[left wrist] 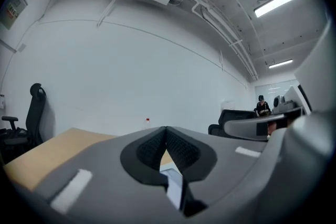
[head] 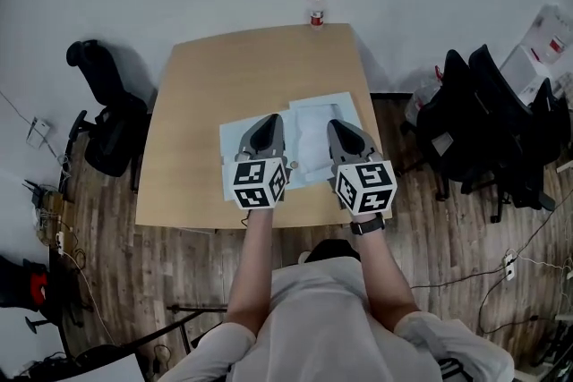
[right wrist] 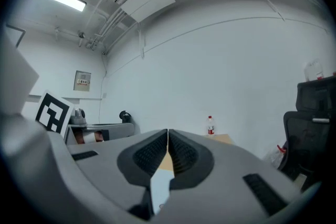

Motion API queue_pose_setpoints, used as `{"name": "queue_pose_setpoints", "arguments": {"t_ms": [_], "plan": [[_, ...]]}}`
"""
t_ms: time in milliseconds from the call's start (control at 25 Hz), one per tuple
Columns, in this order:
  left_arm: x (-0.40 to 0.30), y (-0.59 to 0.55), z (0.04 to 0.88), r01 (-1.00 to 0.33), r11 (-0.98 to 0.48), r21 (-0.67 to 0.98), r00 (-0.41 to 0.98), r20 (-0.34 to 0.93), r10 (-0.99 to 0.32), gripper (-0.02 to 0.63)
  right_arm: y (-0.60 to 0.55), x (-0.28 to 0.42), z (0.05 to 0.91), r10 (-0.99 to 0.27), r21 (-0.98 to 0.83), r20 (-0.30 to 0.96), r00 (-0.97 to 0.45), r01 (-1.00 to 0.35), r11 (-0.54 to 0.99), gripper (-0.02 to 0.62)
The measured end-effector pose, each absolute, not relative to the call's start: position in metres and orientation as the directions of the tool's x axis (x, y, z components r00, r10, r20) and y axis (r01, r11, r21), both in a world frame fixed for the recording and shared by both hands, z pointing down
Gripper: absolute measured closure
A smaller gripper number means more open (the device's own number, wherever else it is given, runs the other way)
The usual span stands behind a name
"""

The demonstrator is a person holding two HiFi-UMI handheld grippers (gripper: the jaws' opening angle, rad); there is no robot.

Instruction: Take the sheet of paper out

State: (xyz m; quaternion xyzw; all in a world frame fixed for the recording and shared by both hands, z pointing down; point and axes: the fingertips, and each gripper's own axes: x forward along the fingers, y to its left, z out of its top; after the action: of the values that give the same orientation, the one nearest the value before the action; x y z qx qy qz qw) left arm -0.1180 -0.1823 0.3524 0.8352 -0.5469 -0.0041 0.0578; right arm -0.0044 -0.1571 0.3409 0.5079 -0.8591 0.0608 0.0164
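Nearest, the left gripper [head: 267, 119] and right gripper [head: 336, 124], each with its marker cube, point level over the near edge of the table [head: 192, 130]. Both have their jaws pressed together with nothing between them. Below and between them lies the paper [head: 312, 146], white, among overlapping pale sheets on the table's near-right part; whether a sleeve covers it cannot be told. Judged light, limp and thin, it should slide readily on the smooth wood and crease or tear under a hard pinch. A free corner or edge is the likely hold, with the other gripper pinning what lies around it. At the far edge stands a bottle [head: 316, 10], its red label too small to read. The cubes bear patterns only, no words.
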Motion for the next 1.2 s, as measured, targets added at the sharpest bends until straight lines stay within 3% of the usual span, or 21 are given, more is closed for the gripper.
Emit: {"name": "queue_pose_setpoints", "arguments": {"t_ms": [1200], "plan": [[-0.106, -0.299, 0.558, -0.895, -0.374, 0.244, 0.446, 0.458, -0.769, 0.595, -0.292, -0.033, 0.498, -0.719, -0.185, 0.410, -0.561, -0.823, 0.537, 0.580]]}}
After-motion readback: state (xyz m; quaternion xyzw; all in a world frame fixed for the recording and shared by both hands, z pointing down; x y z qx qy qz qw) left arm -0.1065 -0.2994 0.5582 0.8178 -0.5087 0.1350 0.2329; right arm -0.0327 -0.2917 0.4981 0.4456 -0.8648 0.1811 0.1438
